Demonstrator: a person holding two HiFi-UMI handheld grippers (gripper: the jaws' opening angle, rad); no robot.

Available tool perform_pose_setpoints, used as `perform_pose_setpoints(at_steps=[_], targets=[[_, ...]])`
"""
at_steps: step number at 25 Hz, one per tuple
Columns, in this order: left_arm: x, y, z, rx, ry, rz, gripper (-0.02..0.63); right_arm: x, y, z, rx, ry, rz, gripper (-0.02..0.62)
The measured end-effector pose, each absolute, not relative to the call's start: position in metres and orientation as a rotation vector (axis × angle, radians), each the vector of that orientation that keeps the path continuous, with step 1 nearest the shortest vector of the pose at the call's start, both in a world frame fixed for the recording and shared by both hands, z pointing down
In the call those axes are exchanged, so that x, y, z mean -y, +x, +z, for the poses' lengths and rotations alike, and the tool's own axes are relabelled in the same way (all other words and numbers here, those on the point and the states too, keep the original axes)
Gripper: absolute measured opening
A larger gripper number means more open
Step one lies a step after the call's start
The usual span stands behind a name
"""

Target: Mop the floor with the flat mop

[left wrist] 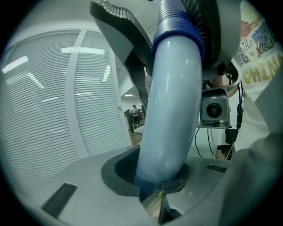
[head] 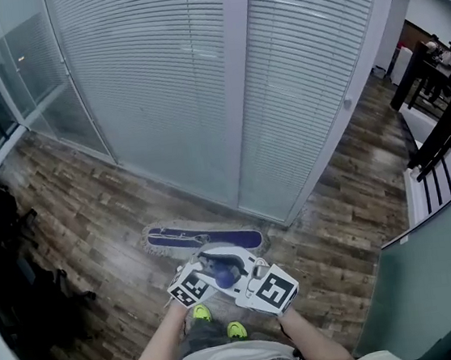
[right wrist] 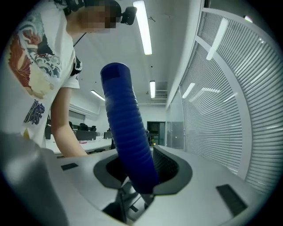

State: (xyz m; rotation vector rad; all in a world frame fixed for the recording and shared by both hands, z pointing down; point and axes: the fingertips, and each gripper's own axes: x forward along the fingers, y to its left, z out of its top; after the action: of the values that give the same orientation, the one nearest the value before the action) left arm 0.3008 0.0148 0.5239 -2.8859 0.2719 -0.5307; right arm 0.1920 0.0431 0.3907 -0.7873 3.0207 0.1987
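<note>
Flat mop (head: 204, 239) pad lies flat on the wood floor (head: 91, 216), just beside the blinds (head: 165, 85), ahead of the feet. For a clean stroke I'd hold the pad flat, sweep along the wall and not let the pole (left wrist: 172, 110) twist. Left tongs (left wrist: 152, 183) clamped on the pale pole. Right tongs (right wrist: 137, 181) closed on the ribbed grip (right wrist: 128, 137). Both forearms reach forward, tongs side by side.
</note>
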Motion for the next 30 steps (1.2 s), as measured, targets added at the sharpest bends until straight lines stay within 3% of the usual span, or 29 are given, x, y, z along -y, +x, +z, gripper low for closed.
perform_pose_setpoints(at_steps=[14, 30], targets=[[-0.152, 0.22, 0.536, -0.361, -2.917, -0.559, 0.063, -0.19, 0.108, 0.41, -3.142, -0.666, 0.139, 0.149], [-0.414, 0.176, 0.539, -0.205, -2.906, -0.595, 0.067, -0.442, 0.063, 0.404, -3.071, -0.692, 0.062, 0.157]])
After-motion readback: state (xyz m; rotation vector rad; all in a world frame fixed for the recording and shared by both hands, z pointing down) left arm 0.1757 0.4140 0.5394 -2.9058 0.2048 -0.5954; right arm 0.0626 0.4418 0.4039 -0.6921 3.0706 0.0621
